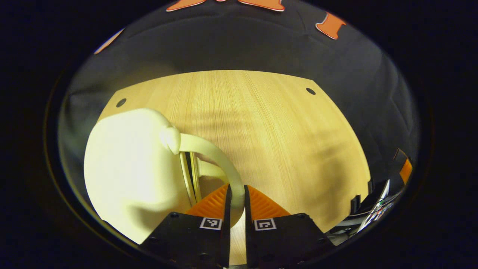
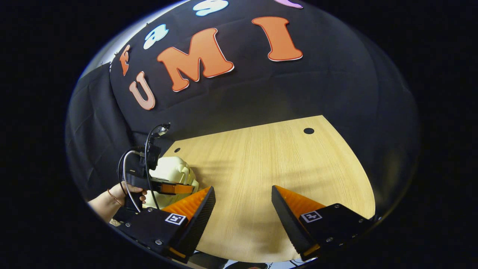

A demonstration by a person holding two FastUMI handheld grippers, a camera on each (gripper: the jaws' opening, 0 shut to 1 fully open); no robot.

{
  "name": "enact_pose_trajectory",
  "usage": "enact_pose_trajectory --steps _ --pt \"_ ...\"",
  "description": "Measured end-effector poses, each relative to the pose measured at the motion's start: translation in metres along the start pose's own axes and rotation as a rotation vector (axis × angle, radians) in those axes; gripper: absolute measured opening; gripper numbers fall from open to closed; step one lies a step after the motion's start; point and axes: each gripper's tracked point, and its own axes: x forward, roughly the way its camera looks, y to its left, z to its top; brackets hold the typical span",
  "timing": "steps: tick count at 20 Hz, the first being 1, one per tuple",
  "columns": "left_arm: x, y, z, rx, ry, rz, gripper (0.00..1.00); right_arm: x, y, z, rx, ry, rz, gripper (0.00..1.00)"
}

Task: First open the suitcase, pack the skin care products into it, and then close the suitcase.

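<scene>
- Suitcase (image 1: 130, 168): cream hard shell, lower left of the left gripper view, resting on the wooden table (image 1: 269, 130). Curved handle (image 1: 220, 157) arcs from the shell toward the bottom centre of the frame.
- Left gripper (image 1: 236, 203): fingers nearly together, one on each side of the handle, clamped on it.
- A thin gap with a metallic rim shows along the shell's edge beside the handle; cannot tell whether the case is latched or slightly ajar.
- In the right gripper view the suitcase (image 2: 171, 170) sits at the left of the frame, partly hidden by the left gripper (image 2: 179, 188) and the hand (image 2: 129, 192) holding it.
- Right gripper (image 2: 242, 205): fingers spread wide, holding nothing, over bare table (image 2: 261, 160).
- Two dark round holes (image 1: 310, 90) in the table near its far edge.
</scene>
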Motion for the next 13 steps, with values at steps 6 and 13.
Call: enact_pose_trajectory --steps 6,13 --pt "-0.070 0.007 0.041 -0.095 -0.187 0.030 0.84 0.008 0.004 0.022 -0.059 -0.041 -0.032 0.96" --pt "-0.209 0.000 0.104 -0.085 -0.640 -0.021 0.92 -0.010 0.038 0.076 -0.026 -0.232 -0.060 0.96"
